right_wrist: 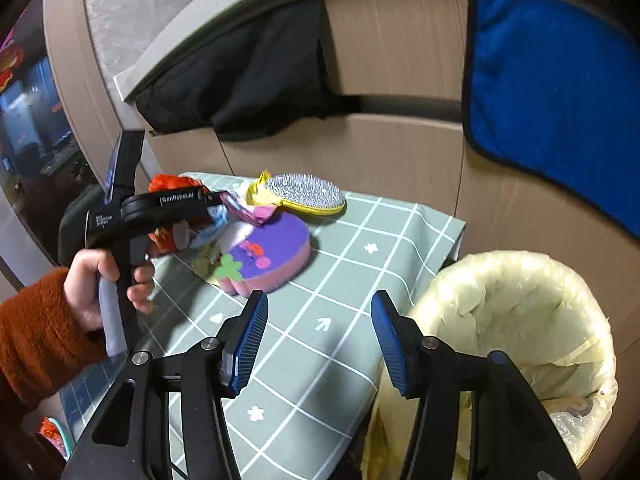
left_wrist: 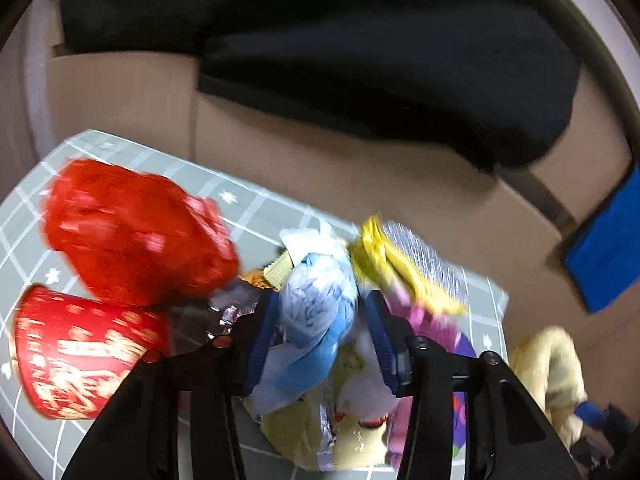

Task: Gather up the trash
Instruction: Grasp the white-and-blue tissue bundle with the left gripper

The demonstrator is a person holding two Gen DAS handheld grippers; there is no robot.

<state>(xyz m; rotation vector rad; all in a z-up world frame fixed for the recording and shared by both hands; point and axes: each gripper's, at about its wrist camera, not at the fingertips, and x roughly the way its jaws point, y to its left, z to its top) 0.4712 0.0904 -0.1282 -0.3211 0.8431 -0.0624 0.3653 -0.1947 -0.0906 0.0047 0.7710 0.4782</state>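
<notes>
Left hand-held gripper [left_wrist: 320,332] half-open astride blue-white wrapper [left_wrist: 316,304], contact unclear; right hand-held gripper [right_wrist: 319,344] wide, empty.

cabinets: tan wood-grain fronts [right_wrist: 400,60] behind, 12 o'clock | cloths: black cloth [right_wrist: 248,80] draped at 11 o'clock, blue towel [right_wrist: 552,92] hanging at 2 o'clock | table cover: grey-green checked cloth [right_wrist: 360,248] | window: dark glass [right_wrist: 36,128] with reflections, 9 o'clock
</notes>
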